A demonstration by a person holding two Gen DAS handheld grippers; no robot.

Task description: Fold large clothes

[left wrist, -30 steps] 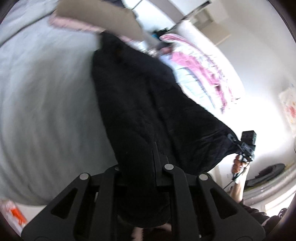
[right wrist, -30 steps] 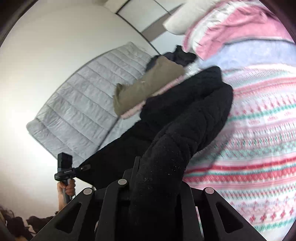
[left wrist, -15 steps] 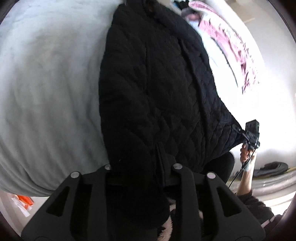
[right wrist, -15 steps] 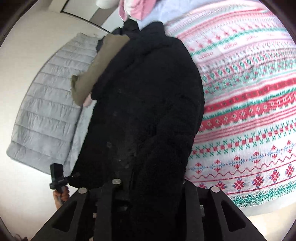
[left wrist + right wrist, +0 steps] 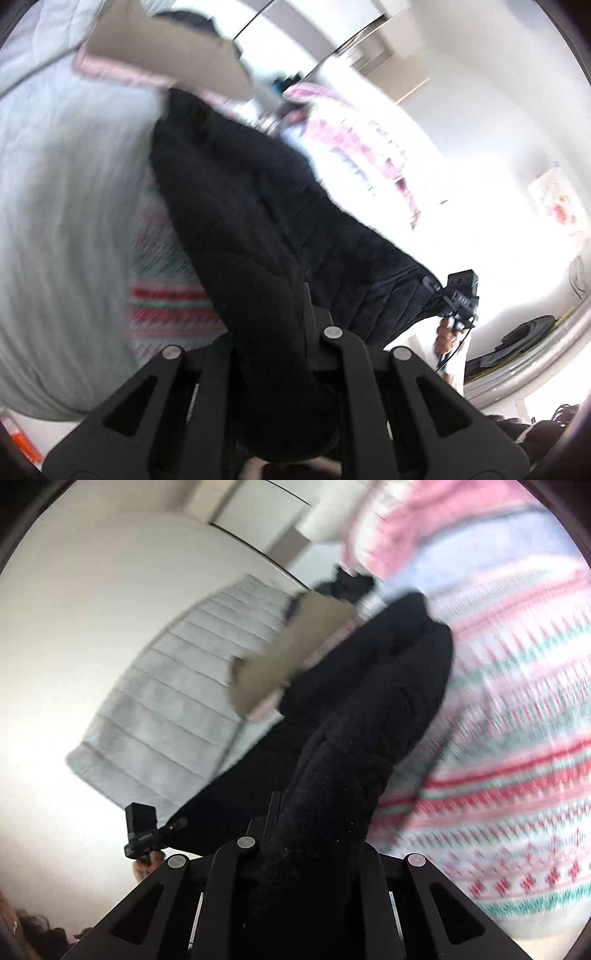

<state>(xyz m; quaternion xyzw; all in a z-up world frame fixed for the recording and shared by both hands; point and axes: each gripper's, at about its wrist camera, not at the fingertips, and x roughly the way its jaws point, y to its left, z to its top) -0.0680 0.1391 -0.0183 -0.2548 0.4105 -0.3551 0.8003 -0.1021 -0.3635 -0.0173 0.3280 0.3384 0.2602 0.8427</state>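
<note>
A large black quilted coat (image 5: 243,206) stretches from my left gripper (image 5: 273,332) across the bed; its fleecy black side (image 5: 354,746) fills the right wrist view. My left gripper is shut on one corner of the coat's hem. My right gripper (image 5: 306,834) is shut on the other corner and also shows far off in the left wrist view (image 5: 458,295). The left gripper shows small in the right wrist view (image 5: 144,830). The hem is lifted off the bed between the two grippers. Fingertips are hidden by cloth.
The coat lies over a patterned red, green and white blanket (image 5: 517,760) and a grey quilted cover (image 5: 173,709). A tan garment (image 5: 166,44) and a pink one (image 5: 406,524) lie at the bed's far end. Dark items lie on the floor (image 5: 524,339).
Both grippers have swung the coat's hem up and away from the bed again after lowering it; the views tilt up toward the walls, with motion blur.
</note>
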